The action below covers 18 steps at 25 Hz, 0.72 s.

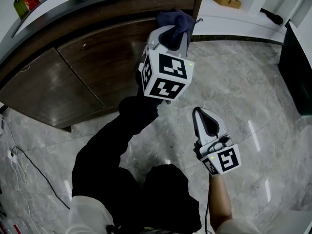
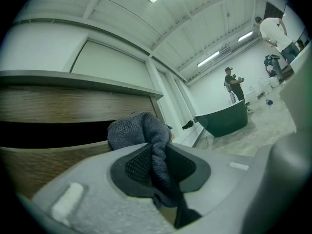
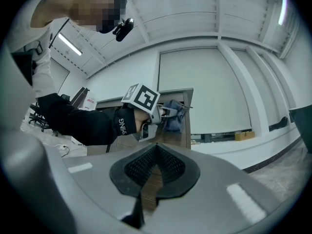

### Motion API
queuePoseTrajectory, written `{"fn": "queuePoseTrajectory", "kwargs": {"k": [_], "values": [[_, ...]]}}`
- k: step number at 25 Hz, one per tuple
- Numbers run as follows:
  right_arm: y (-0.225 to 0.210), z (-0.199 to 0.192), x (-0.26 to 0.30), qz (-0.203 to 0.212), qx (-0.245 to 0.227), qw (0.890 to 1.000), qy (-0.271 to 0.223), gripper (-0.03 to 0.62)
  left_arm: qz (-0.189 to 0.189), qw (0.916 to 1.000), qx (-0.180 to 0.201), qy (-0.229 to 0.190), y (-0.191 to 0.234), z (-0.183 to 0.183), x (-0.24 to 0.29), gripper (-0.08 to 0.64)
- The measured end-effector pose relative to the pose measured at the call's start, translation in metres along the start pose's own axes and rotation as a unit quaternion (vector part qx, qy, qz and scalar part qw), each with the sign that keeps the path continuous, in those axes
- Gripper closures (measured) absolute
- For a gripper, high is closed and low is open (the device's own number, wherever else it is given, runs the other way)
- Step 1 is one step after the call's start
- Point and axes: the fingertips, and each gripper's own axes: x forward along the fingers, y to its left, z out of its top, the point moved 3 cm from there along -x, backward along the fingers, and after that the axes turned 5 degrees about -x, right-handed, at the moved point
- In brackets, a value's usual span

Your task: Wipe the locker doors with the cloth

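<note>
Cloth [image 2: 141,130], soft, light and floppy, sits bunched in the left claw [image 2: 157,165], which is clamped on a thick fold, at the top right corner of the wooden locker door [image 1: 105,57]. That bunched hold looks right to me, leaving a loose wad to press flat; the right claw [image 3: 155,155] is closed and empty.

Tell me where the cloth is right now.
Head view, top centre: the cloth is pinched in the left hand-held gripper, at the upper right corner of the wooden locker door.

hand-held grippers [image 1: 173,34] [image 1: 200,113]: 2 | cloth [image 1: 176,19]: 1 | locker doors [image 1: 44,89] [image 1: 109,57]: 2 | pump bottle [image 1: 19,5]: 1
</note>
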Motion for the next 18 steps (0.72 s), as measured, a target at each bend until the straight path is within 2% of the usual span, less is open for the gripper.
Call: {"fn": "queuePoseTrajectory", "kwargs": {"k": [18], "values": [[0.059,0.003,0.044,0.054,0.004,0.998,-0.016,0.588,0.063,0.9979,0.0,-0.012,0.111,-0.022,-0.121,0.482]]}}
